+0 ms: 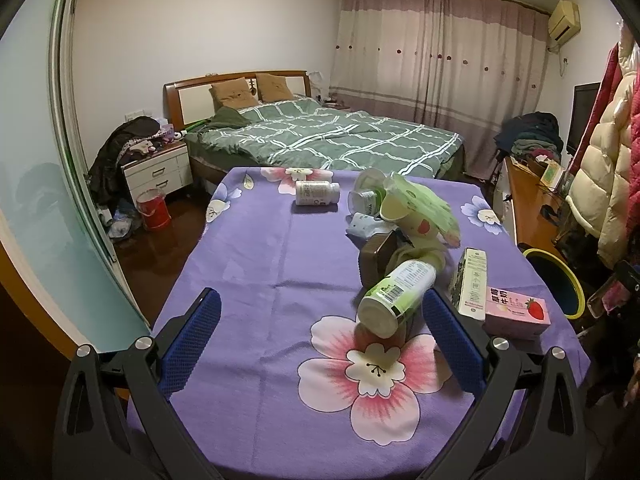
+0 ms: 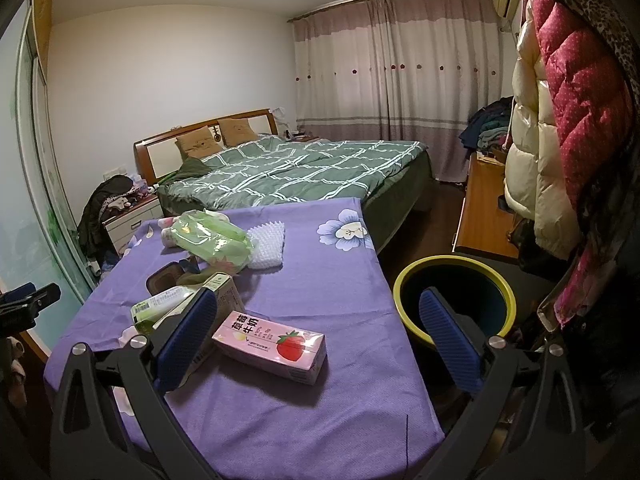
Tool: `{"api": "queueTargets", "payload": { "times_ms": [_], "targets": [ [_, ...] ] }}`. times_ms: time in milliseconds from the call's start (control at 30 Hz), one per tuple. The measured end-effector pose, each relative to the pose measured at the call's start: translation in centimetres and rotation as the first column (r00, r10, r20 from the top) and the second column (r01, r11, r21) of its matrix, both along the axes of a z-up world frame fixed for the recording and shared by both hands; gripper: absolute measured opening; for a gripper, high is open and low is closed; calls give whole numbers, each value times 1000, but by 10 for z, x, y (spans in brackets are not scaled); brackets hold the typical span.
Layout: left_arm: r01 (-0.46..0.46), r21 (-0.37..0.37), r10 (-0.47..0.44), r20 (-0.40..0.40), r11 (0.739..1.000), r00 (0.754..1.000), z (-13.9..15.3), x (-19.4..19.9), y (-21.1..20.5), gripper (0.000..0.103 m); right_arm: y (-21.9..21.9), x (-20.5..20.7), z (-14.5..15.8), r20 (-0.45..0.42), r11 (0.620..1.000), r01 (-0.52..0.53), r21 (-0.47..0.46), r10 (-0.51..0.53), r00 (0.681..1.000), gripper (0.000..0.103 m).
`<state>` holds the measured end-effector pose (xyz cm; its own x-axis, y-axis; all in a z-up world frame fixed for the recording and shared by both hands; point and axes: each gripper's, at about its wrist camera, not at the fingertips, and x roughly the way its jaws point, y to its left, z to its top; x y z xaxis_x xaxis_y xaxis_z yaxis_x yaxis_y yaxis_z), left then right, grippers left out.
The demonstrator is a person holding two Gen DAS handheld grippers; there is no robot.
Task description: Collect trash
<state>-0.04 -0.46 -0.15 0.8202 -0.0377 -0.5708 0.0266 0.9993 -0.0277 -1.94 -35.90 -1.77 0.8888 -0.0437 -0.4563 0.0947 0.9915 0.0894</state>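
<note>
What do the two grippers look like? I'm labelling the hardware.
Both match: the left gripper and the right gripper have black angular frames with triangular cutouts, round silver bolts, and fingers faced in blue textured pads. No cables, markings or sleeves show.

In the right wrist view the left claw finger (image 2: pixel 186 334) hid part of the green bottle (image 2: pixel 160 308) and the carton (image 2: pixel 218 292) behind it. The bin (image 2: pixel 404 300) was partly covered by the right finger (image 2: pixel 450 340). In the left wrist view the bin (image 1: pixel 576 284) was cut by clothing, and the pile (image 1: pixel 384 208) beyond the bottle (image 1: pixel 394 296) overlapped too much to sort.
</note>
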Motion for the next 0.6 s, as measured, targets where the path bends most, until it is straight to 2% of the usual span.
{"api": "queueTargets", "payload": {
  "times_ms": [600],
  "targets": [
    [10, -7, -10, -9, 1000, 1000, 1, -1, 0, 99, -2, 3, -2, -6, 1000, 2, 8, -2, 1000, 97]
  ]
}}
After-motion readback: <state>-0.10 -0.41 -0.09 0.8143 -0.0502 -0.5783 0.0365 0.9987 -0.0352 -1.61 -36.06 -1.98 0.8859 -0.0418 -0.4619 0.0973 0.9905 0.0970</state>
